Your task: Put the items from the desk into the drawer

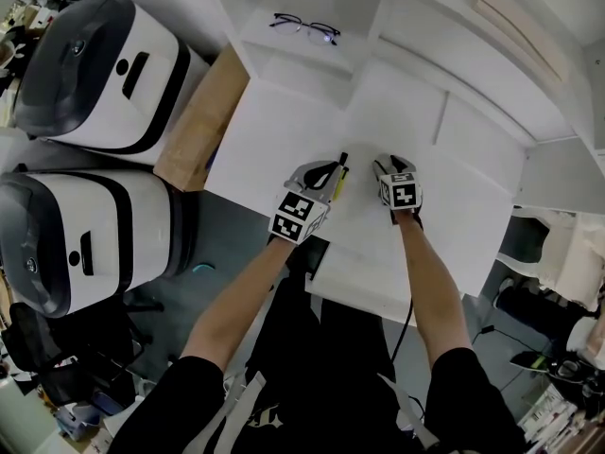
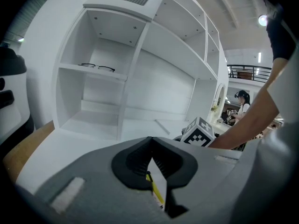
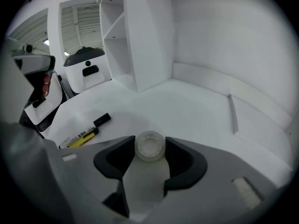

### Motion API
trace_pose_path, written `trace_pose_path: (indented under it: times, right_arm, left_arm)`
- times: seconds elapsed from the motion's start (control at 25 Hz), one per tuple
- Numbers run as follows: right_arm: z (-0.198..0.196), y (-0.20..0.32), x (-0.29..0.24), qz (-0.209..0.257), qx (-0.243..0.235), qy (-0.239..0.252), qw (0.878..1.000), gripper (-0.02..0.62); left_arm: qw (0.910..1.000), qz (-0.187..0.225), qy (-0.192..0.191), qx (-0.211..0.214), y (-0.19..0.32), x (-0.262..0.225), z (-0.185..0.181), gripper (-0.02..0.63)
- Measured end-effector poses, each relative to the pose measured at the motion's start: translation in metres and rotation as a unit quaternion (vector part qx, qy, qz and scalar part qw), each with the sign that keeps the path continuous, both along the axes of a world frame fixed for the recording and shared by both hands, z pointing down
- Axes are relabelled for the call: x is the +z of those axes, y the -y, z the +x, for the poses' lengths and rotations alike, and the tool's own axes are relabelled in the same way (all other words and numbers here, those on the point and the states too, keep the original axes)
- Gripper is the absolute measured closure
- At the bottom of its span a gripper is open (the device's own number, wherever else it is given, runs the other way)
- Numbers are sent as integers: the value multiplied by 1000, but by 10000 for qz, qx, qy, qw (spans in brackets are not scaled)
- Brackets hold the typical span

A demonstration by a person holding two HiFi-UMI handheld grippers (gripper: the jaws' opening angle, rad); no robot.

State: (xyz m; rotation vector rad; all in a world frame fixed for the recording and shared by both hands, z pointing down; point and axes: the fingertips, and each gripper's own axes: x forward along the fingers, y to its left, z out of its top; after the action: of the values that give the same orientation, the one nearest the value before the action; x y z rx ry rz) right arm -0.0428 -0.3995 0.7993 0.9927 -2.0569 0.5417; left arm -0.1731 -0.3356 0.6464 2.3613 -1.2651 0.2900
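While your right gripper [image 1: 391, 165] tilted down onto the white desk [image 1: 284, 130], its jaws stood wide apart. The clear tape roll [image 3: 149, 147] lay flat between their very tips, with a pad close on each side but no squeeze that I could see. That was the step in hand as I judged it: taking the roll.

To do it well, you needed to push in a little further, so the roll sat against the ribbed faces rather than at the tips. A round, slick roll caught only at the tips can squirt forward. You also needed to close evenly on its widest part and lift straight up before swinging toward the drawer, which I could not pick out with certainty.

Your left gripper [image 2: 150, 140] sat just beside the right one with its jaw tips drawn together. The yellow marker [image 3: 83, 135] with a black cap lay on the desk by it and showed through the gap behind those tips, but I saw nothing pinched. The risk was knocking that marker as you lifted, so a clear path mattered.

A pair of glasses [image 1: 304, 25] rested on a shelf cubby, well apart from both grippers.
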Motion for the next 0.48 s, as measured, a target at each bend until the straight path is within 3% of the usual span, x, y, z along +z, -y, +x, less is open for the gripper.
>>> trace_pose_path:
  times: [0.48]
  right_arm:
    - [-3, -11, -24, 185, 64, 175, 9997, 390]
  left_arm:
    - [10000, 53, -2, -5, -8, -11, 4, 606]
